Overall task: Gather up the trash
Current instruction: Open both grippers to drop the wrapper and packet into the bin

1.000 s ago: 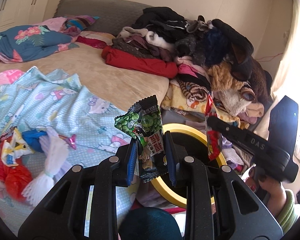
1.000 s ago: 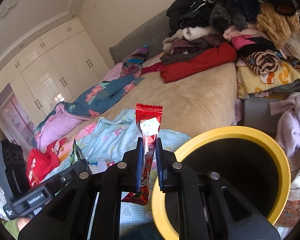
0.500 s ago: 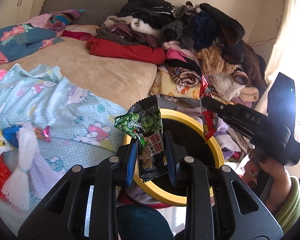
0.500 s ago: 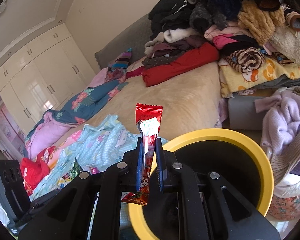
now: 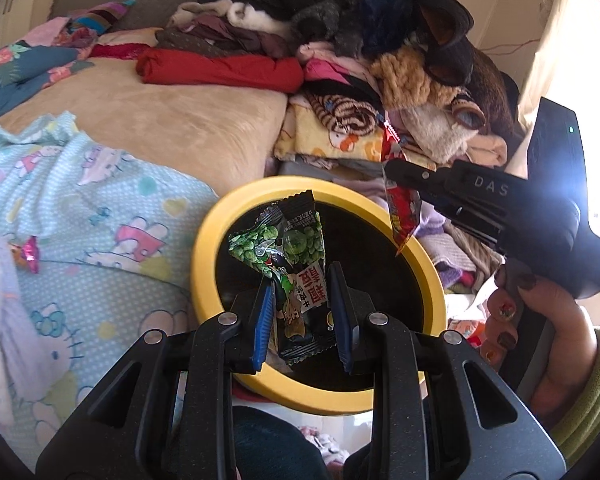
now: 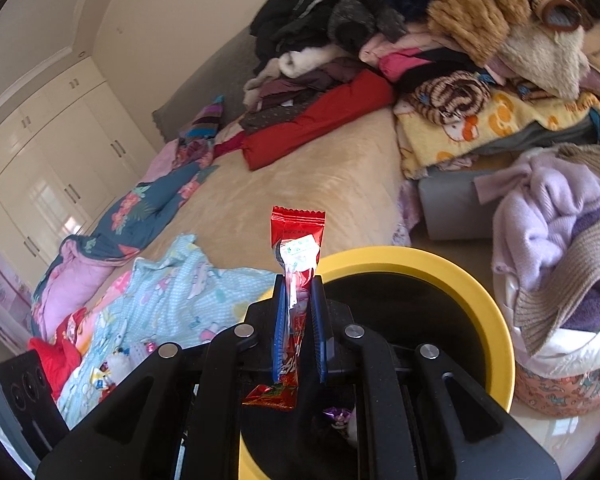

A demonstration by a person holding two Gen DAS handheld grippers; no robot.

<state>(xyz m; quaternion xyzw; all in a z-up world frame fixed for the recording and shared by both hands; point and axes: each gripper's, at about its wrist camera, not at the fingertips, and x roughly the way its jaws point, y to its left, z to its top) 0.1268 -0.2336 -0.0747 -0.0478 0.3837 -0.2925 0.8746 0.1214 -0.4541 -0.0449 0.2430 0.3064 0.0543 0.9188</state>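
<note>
The bed (image 5: 172, 120) fills most of both views, its tan cover bare in the middle; a heap of clothes (image 5: 360, 40) is stacked high along its far side, a red roll (image 5: 220, 70) at the heap's foot; a pale blue cartoon sheet (image 5: 80, 208) is spread over the near edge, with a small pink wrapper (image 5: 30, 254) lying on it at the left. White wardrobes (image 6: 40, 160) line the wall in the right wrist view; a lilac sweater (image 6: 552, 208) lies on a pile just beside the bin.

The bin (image 5: 204, 256) – black inside, with a broad yellow rim – stands against the bed's edge, below both grippers; in the right wrist view a scrap of purple wrapper (image 6: 338, 414) shows down inside it.

A hand (image 5: 540, 320) with a green cuff and dark painted nails grips the right gripper's handle, seen at the right of the left wrist view.

The left gripper (image 5: 302, 300) has its jaws part closed, pinching a green pea snack packet (image 5: 292, 264) by its lower half; the packet stands upright, in front of the bin's mouth as that camera sees it.

The right gripper (image 6: 299, 320) has its jaws pressed nearly together on a thin red wrapper (image 6: 298, 240); the wrapper stands upright between the blue pads – its top edge above them, its bottom end hanging below – at the bin's near left rim.
</note>
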